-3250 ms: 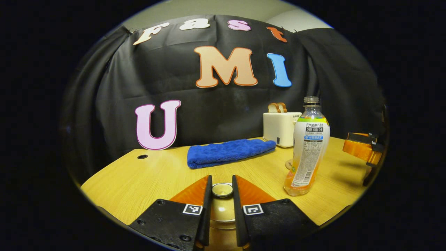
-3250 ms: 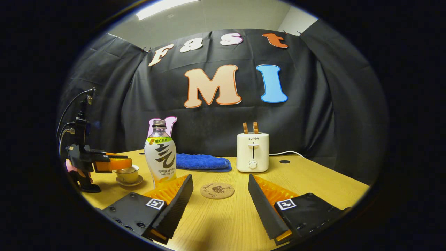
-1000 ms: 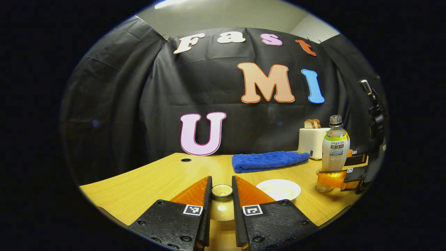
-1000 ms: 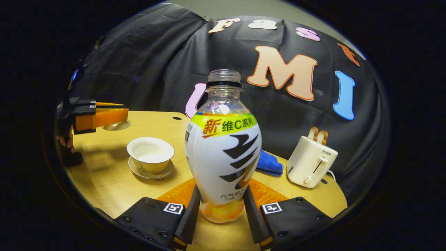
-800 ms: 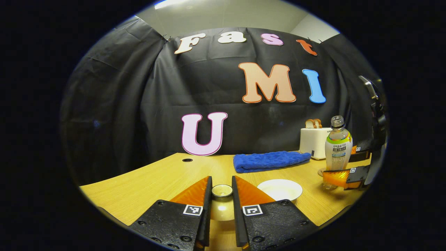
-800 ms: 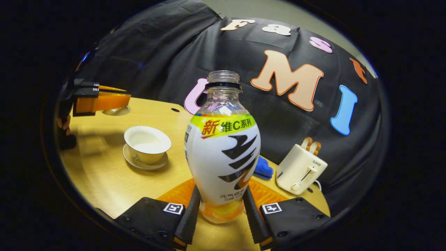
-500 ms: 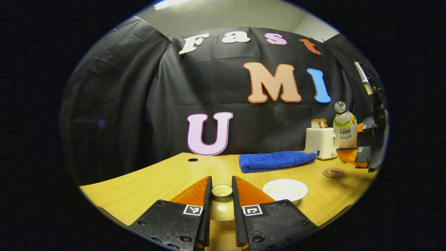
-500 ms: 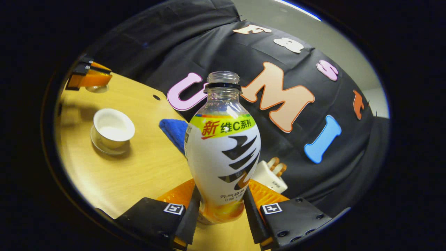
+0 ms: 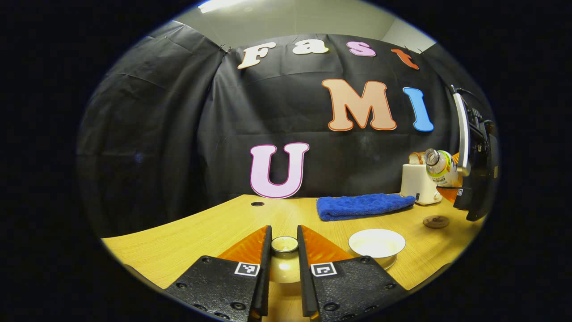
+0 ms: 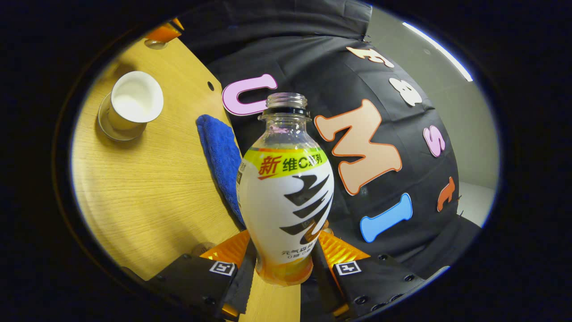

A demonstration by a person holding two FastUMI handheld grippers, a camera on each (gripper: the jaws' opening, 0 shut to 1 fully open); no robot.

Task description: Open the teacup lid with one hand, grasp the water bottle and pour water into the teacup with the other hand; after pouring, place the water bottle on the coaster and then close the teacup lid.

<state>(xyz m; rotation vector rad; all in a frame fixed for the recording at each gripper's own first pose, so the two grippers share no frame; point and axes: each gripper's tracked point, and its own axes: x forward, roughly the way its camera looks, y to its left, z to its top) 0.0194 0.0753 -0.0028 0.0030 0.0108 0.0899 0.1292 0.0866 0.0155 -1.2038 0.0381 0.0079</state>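
Two grippers: each one has something between its jaws.
Left gripper [image 9: 284,255]: near bottom of the left gripper view, jaws closed to a narrow gap, both fingers pressing on the knob of the teacup lid [image 9: 284,244]; the lid is held off the cup, to the left of it, above the worktop [image 9: 187,232].
Worktop hole: a small dark hole [image 9: 257,204] sits far back on the left, near the booth wall.
Blue cloth [image 9: 364,205]: folded, lying far back on the worktop, right of centre; in the right gripper view it [image 10: 221,152] shows behind the bottle.
Teacup [image 9: 376,243]: uncovered, standing on its saucer [image 9: 388,261] just right of the left gripper's fingers; inside looks pale. In the right gripper view the cup [image 10: 134,100] appears at upper left on its saucer [image 10: 109,129], well apart from the bottle.
Toaster [image 9: 418,183]: far right on the worktop, slices of bread standing in it.
Coaster [image 9: 435,221]: round, bare, on the worktop right of the teacup and nearer than the toaster.
Water bottle [image 10: 286,192]: uncapped, held off the worktop; in the left gripper view it [image 9: 440,163] hangs above the coaster, tilted with its mouth towards the left.
Right gripper [image 10: 283,268]: jaws closed on the lower part of the water bottle, one finger on each side; in the left gripper view it [image 9: 473,179] is at the far right edge.
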